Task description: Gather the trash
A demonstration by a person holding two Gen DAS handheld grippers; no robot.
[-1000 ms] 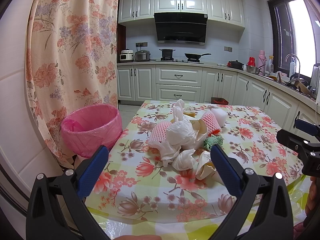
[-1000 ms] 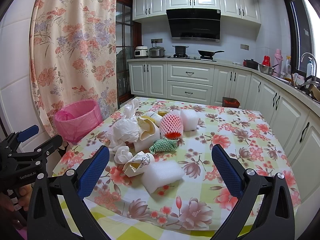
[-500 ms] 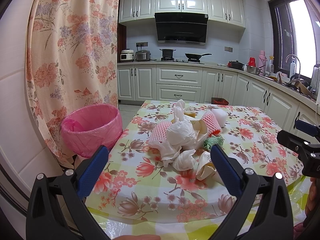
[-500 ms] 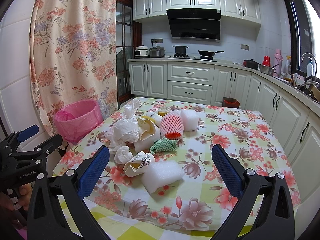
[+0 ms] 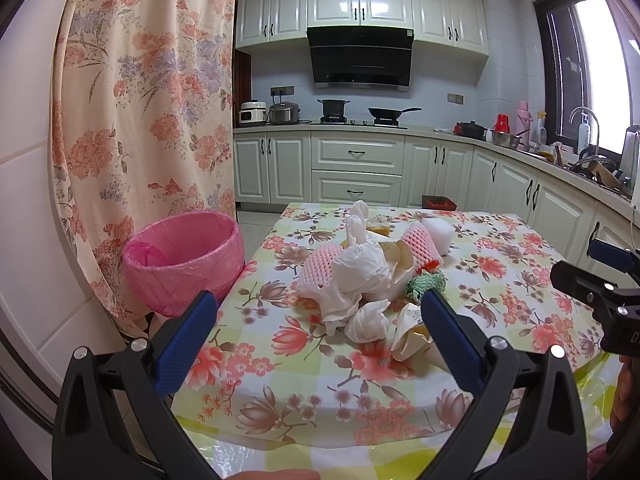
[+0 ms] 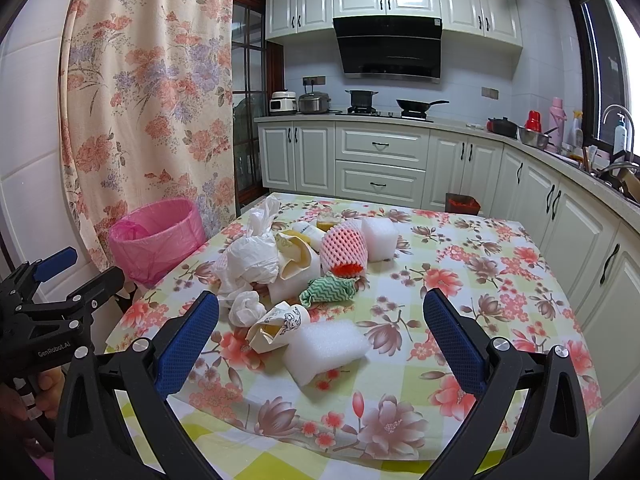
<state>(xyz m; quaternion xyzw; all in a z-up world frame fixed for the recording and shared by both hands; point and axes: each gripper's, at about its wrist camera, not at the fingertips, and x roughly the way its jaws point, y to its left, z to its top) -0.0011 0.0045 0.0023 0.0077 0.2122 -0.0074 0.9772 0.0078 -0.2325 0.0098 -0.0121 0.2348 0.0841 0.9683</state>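
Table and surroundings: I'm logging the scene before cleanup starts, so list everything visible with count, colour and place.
Foam net sleeves: two, pink, mid pile.
Foam blocks: two, white, one near, one far.
Crumpled tissues: several, white, left of pile.
Paper cup: one, cream, crushed, near edge.
Cloth scrap: one, green-white, centre.
Bin: one, pink-lined, left of table.
Table: one, floral cloth.
Curtain: one, floral, left.
Left gripper: open, empty.
Right gripper: open, empty.

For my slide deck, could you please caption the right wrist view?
Open right claw faces trash pile on floral table; pink bin stands left.
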